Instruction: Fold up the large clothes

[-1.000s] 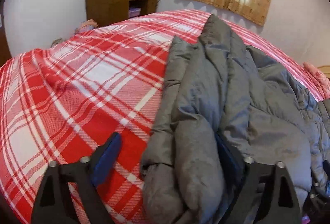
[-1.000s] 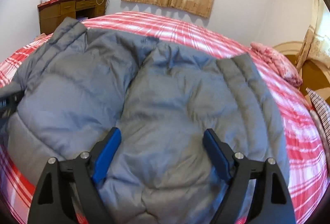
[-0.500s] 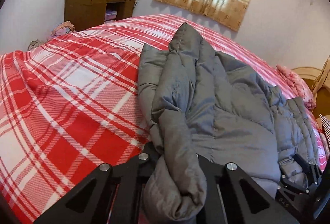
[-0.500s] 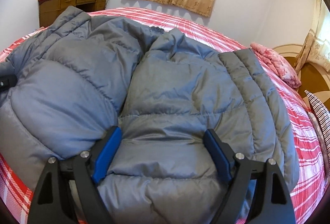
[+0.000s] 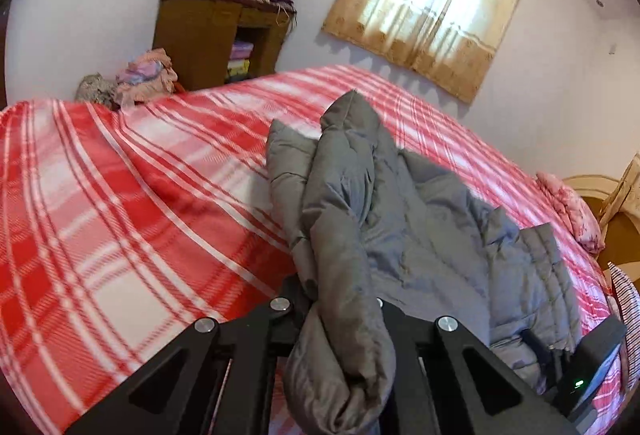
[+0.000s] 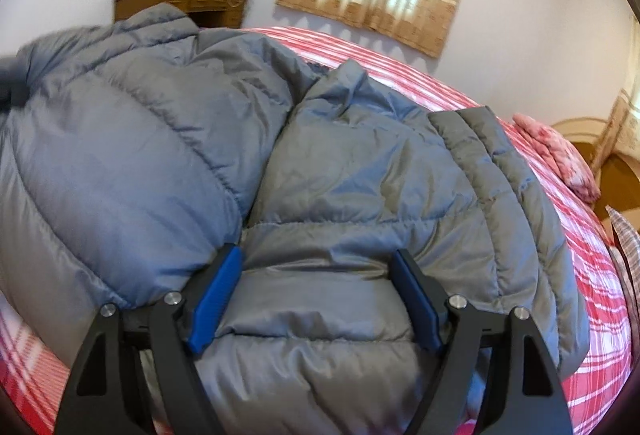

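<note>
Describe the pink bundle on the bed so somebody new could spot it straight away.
Start at the bed's red-and-white plaid cover, with the grey puffer jacket on it. Follow its far right edge toward the wooden headboard. There lies the pink floral fabric bundle, the only pink thing on the cover.

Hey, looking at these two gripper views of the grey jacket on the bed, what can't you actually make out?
- Left wrist: left gripper pads, buried in the jacket fold.
- Right wrist: jacket's near hem, cut off by the bottom edge.
- Right wrist: far-left dark shape, blurred.
- Both: cabinet-top items, too small.
</note>
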The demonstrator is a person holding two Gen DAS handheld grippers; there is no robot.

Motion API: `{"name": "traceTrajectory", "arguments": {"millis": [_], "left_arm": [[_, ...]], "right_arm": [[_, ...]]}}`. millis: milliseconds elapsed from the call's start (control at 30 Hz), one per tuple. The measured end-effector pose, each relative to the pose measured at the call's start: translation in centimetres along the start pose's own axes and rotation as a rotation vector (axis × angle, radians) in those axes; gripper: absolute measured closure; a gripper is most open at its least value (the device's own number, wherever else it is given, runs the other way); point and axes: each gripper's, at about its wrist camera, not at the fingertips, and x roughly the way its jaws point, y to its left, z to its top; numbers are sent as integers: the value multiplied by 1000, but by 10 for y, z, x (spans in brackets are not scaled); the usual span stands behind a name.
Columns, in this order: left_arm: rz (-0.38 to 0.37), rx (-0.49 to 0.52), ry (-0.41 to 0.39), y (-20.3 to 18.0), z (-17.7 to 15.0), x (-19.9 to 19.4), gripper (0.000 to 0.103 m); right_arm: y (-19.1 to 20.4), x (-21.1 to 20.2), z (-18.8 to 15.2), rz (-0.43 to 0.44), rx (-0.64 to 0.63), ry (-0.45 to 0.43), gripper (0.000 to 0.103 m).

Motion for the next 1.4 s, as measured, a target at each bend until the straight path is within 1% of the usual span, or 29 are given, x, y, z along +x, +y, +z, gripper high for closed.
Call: {"name": "traceTrajectory", "arguments": {"millis": [67,100,133,200,267,333,367,400,500,567,667,700,733,767,833,867,900,933,967,1033,1100,1200,1233,1300,1333,1367,1400], "left_arm": [[7,19,-22,-4,2,-12,97],[11,48,-41,-11,4,-21,97],[11,65,-51,-14,5,-25,97],[-1,115,-76,-29,10,-39,97],[-11,160,-103,-47,18,-49,97],[-39,223,-139,-76,24,-61,97],[-47,246,-150,-88,25,-63,97],[-62,289,-164,-106,26,-68,97],[-107,401,-190,-159,24,-75,97],[-138,480,-185,-198,17,-74,97],[-166,590,-177,-247,0,-64,97],[-179,644,-170,-270,-13,-58,97],[-188,668,-161,-281,-18,-54,97],[-205,709,-140,-299,-30,-45,97],[-218,791,-115,-325,-54,-33,97],[-221,847,-97,-341,-72,-23,97],[-223,891,-80,-351,-87,-16,97],[-225,917,-65,-359,-96,-10,97],[-225,971,-34,-368,-115,1,97],[-195,1052,-29,-378,-138,14,96],[-158,1128,-44,-384,-157,18,92],[-126,1177,-73,-393,-167,12,85],[-118,1188,-82,-395,-168,8,82],[-109,1218,-121,-401,-167,-8,71],[-120,1225,-140,-404,-167,-18,59],[-133,1231,-157,-408,-166,-27,40],[-152,1238,-180,-411,-167,-37,31]], "right_arm": [[-7,-4,3,62,15,9,23],[-15,-9,4,101,31,13,26],[-25,-14,5,122,48,13,27],[-57,-33,7,134,112,-30,27],[-90,-48,4,110,163,-61,25],[-138,-57,-6,60,233,-71,23],[-159,-58,-13,29,264,-60,18],[-179,-56,-20,-2,290,-48,15],[-238,-50,-52,-119,367,-14,15],[-276,-42,-74,-177,423,19,15],[-324,-33,-100,-271,456,57,15],[-337,-31,-110,-290,469,71,15],[-345,-30,-113,-302,480,80,15],[-356,-29,-120,-315,497,90,15],[-371,-26,-131,-329,520,104,15],[-375,-25,-137,-328,536,111,15],[-379,-23,-141,-313,558,116,15],[-380,-25,-144,-301,574,118,15],[-381,-26,-146,-291,587,118,15],[-384,-26,-148,-282,591,117,15],[-380,-24,-148,-272,574,123,15],[-378,-20,-150,-264,568,137,15],[-378,-18,-152,-262,571,142,15],[-379,-14,-154,-256,578,157,14],[-380,-13,-155,-255,578,163,14],[-380,-11,-155,-254,576,170,14],[-379,-10,-154,-253,572,176,14]]}}
